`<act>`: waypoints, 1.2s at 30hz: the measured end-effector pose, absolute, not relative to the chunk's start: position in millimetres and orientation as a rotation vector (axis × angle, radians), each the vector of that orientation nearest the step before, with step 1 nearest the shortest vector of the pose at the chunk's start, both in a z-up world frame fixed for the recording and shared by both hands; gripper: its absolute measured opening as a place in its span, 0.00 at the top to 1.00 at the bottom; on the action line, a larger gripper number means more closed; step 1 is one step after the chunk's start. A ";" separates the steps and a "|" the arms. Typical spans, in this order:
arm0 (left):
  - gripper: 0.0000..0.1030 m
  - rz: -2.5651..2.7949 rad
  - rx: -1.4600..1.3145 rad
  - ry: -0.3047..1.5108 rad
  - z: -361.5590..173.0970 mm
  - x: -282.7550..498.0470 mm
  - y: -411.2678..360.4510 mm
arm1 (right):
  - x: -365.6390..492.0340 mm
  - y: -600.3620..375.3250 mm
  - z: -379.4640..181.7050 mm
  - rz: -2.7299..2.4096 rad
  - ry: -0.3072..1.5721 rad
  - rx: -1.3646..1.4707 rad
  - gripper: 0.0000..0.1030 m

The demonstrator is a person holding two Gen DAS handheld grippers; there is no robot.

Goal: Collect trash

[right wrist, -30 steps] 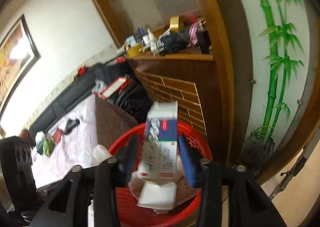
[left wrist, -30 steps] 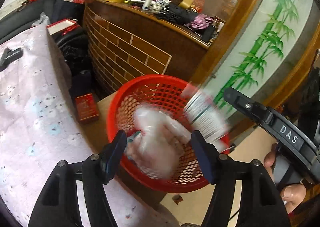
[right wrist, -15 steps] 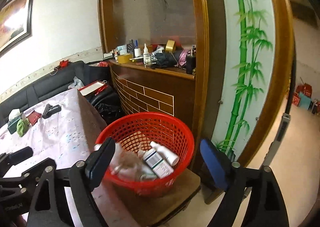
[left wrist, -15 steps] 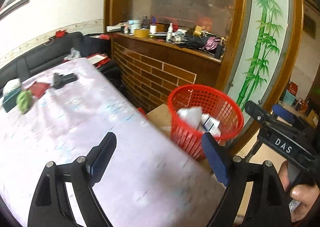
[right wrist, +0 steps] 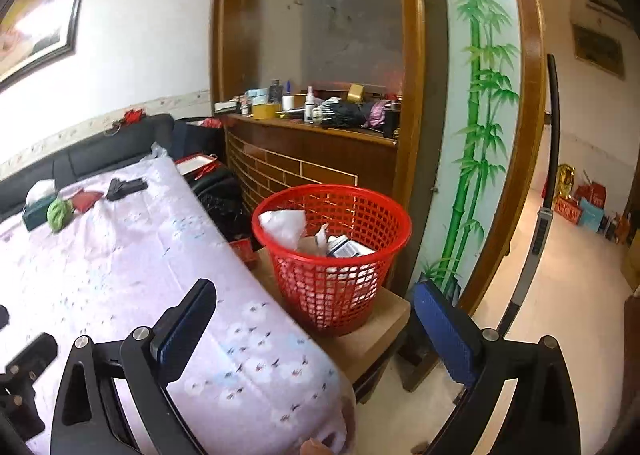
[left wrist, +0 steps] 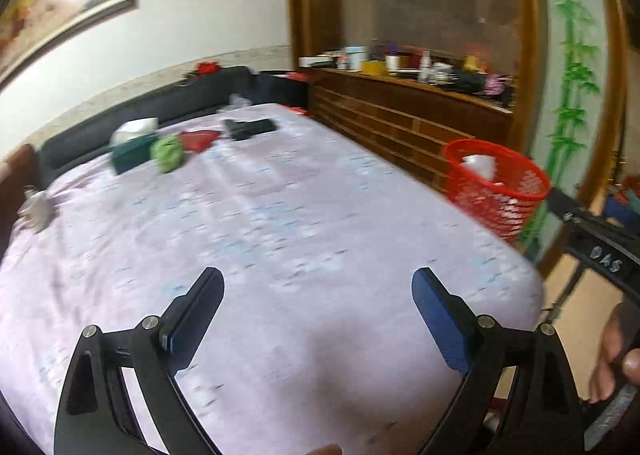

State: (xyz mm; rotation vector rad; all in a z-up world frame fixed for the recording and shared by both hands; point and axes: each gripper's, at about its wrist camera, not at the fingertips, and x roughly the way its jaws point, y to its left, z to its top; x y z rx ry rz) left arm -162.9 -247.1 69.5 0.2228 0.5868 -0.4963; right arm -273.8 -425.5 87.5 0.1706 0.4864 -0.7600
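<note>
A red mesh basket stands on a low wooden stool beside the table. It holds a crumpled plastic bag and small boxes. The basket also shows in the left wrist view at the right. My left gripper is open and empty above the table covered in a pale floral cloth. My right gripper is open and empty, in front of the basket. At the table's far end lie a green crumpled thing, a teal tissue box, a red pouch and a black object.
A black sofa runs behind the table. A wooden counter with bottles and clutter stands behind the basket. A bamboo-painted panel and a doorway lie to the right. A white crumpled thing sits at the table's left edge.
Both grippers let their trash go into the basket, opened wide and pulled back from it. The left gripper has swung left over the table.
</note>
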 end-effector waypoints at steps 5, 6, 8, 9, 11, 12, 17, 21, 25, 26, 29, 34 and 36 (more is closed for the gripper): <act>0.08 -0.463 0.194 0.585 67.0 -172.9 -223.5 | -272.3 -407.1 88.9 -0.735 0.473 0.131 0.02; 0.08 -0.448 0.208 0.575 65.9 -175.8 -221.8 | -271.7 -404.3 89.0 -0.732 0.471 0.123 0.02; 0.08 -0.433 0.247 0.550 64.0 -182.1 -221.4 | -270.6 -399.9 88.0 -0.720 0.474 0.112 0.02; 0.08 -0.432 0.258 0.540 63.7 -184.1 -222.6 | -269.7 -398.2 86.9 -0.718 0.477 0.107 0.02; 0.07 -0.425 0.276 0.512 62.9 -188.3 -223.7 | -268.5 -395.5 85.3 -0.717 0.479 0.103 0.02; 0.07 -0.427 0.282 0.501 62.7 -189.4 -224.8 | -267.8 -395.2 84.5 -0.714 0.483 0.104 0.02; 0.07 -0.397 0.300 0.522 60.4 -185.2 -231.4 | -267.0 -394.5 83.7 -0.714 0.484 0.095 0.02; 0.07 -0.367 0.324 0.529 55.4 -185.4 -232.7 | -266.7 -395.1 83.5 -0.715 0.483 0.093 0.02; 0.07 -0.386 0.296 0.548 54.0 -183.6 -229.3 | -265.2 -394.6 82.1 -0.711 0.494 0.090 0.02; 0.07 -0.392 0.286 0.550 54.5 -182.9 -227.7 | -264.8 -394.6 81.8 -0.710 0.496 0.091 0.02; 0.07 -0.402 0.267 0.561 54.5 -181.4 -225.5 | -264.9 -394.3 81.8 -0.711 0.494 0.089 0.02; 0.07 -0.413 0.264 0.572 52.9 -180.4 -226.5 | -264.0 -395.2 81.9 -0.709 0.500 0.089 0.02; 0.07 -0.415 0.262 0.570 53.2 -182.1 -226.3 | -263.2 -394.2 81.6 -0.706 0.502 0.085 0.02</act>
